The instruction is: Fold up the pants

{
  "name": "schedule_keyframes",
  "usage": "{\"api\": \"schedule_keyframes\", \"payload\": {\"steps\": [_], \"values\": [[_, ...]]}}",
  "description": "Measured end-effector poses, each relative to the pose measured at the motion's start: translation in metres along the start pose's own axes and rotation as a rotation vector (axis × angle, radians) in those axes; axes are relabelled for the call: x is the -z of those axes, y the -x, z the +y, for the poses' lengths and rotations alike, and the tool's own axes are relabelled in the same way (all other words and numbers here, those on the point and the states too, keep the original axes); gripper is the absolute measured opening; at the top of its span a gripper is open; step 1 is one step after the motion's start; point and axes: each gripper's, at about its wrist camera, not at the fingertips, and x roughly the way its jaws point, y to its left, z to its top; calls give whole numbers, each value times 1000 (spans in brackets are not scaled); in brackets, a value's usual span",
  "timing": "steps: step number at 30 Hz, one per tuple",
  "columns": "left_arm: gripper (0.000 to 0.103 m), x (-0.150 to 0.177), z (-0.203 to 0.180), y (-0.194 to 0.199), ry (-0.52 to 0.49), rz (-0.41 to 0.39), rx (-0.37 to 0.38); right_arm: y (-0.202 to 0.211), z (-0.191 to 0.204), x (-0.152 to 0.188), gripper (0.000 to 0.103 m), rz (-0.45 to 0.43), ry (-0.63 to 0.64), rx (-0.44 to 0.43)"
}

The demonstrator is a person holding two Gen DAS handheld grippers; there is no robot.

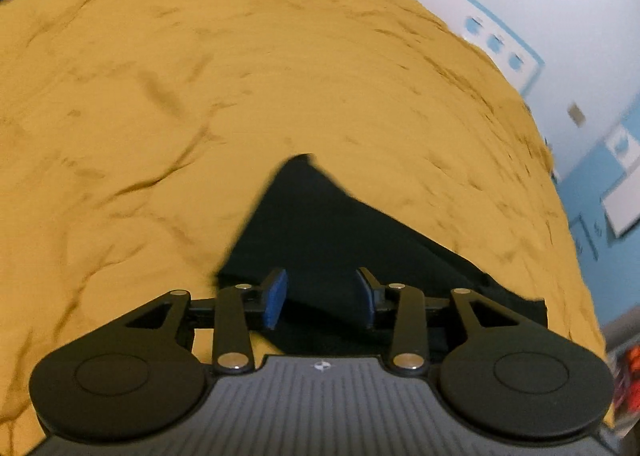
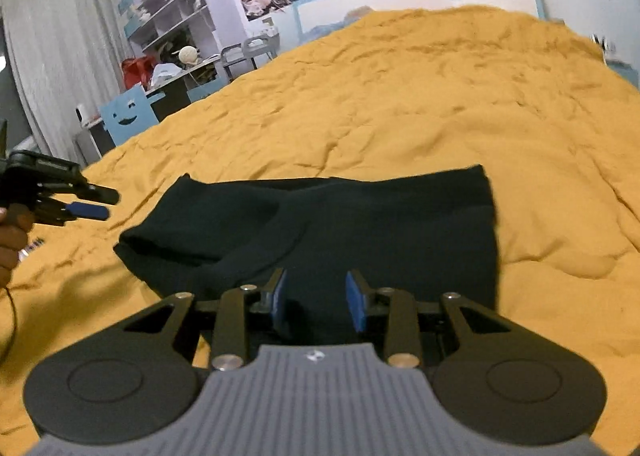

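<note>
Yellow bedspread (image 2: 400,103) wide open beyond black pants (image 2: 360,223) (desk clutter (image 2: 168,67) off left edge).

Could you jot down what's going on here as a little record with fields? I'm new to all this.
Setting: yellow bedspread on a bed
Garment: dark pants, lying partly folded
Left gripper: open, nothing between its blue pads, above the pants' edge
Right gripper: open, empty, over the pants
Background: shelves, white curtain

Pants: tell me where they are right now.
The black pants lie folded on the yellow bedspread, low in the middle of the right wrist view, just ahead of the open right gripper.
</note>
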Motion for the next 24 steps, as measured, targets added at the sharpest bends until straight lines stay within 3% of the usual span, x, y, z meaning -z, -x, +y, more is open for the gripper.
{"api": "schedule_keyframes", "payload": {"steps": [2, 4, 6, 9, 16, 24], "values": [[45, 0, 20, -2, 44, 10, 8, -9, 13, 5, 36, 20, 47, 31], [45, 1, 36, -7, 77, 13, 20, -26, 14, 10, 38, 82, 64, 53], [45, 4, 52, -9, 118, 12, 35, -35, 10, 16, 38, 86, 43, 52], [58, 10, 71, -17, 200, 12, 78, -37, 3, 16, 38, 82, -4, 30], [73, 18, 75, -37, 216, -5, 140, -36, 8, 22, 38, 71, 23, 48], [73, 19, 81, -53, 281, -32, 192, -34, 15, 26, 38, 67, 63, 81]]}}
